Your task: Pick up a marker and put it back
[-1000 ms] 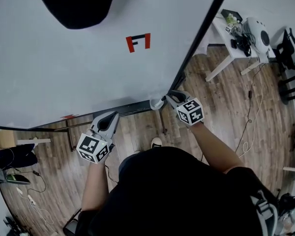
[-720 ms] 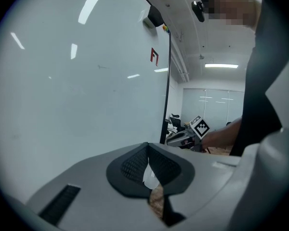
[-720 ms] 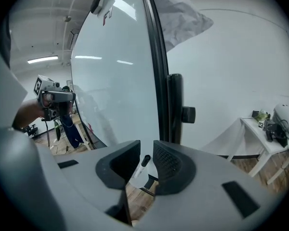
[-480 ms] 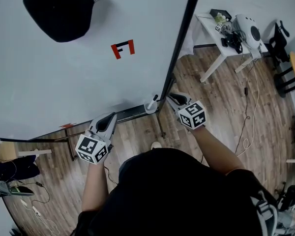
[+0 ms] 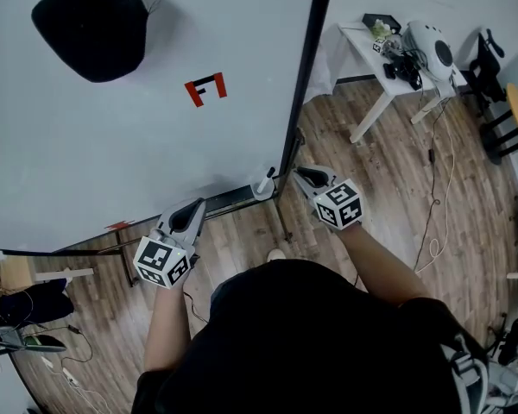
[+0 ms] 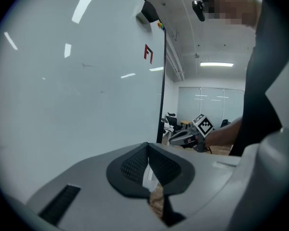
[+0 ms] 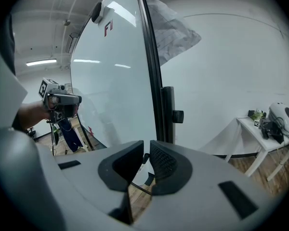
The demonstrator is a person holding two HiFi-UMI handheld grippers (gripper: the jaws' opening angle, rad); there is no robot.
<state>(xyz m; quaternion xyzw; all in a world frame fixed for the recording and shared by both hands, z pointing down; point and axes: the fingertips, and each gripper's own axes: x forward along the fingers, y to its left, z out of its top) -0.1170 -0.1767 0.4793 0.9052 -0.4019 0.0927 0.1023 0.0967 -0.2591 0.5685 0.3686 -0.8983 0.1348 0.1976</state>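
Hovering right gripper [image 5: 301, 174] with jaws a narrow slit apart, gripping nothing, marker [image 5: 264, 182] lying near its fingers at nine o'clock, untouched. Holding left gripper [image 5: 195, 207] pressed together, empty.

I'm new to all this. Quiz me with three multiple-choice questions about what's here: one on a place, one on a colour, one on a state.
1. Where is the slim pale marker?
A. on the white side table
B. at the big whiteboard's lower ledge, apart from the right gripper
C. on the wood floor
2. What colours are in the small mark on the whiteboard?
A. green and yellow
B. blue
C. red and black
3. How do the left gripper's jaws stand?
A. together, empty
B. wide apart
C. clamped on a marker

Answers:
1 B: the head view shows it at the ledge.
2 C: both colours show.
3 A: its own view shows the pads meeting.
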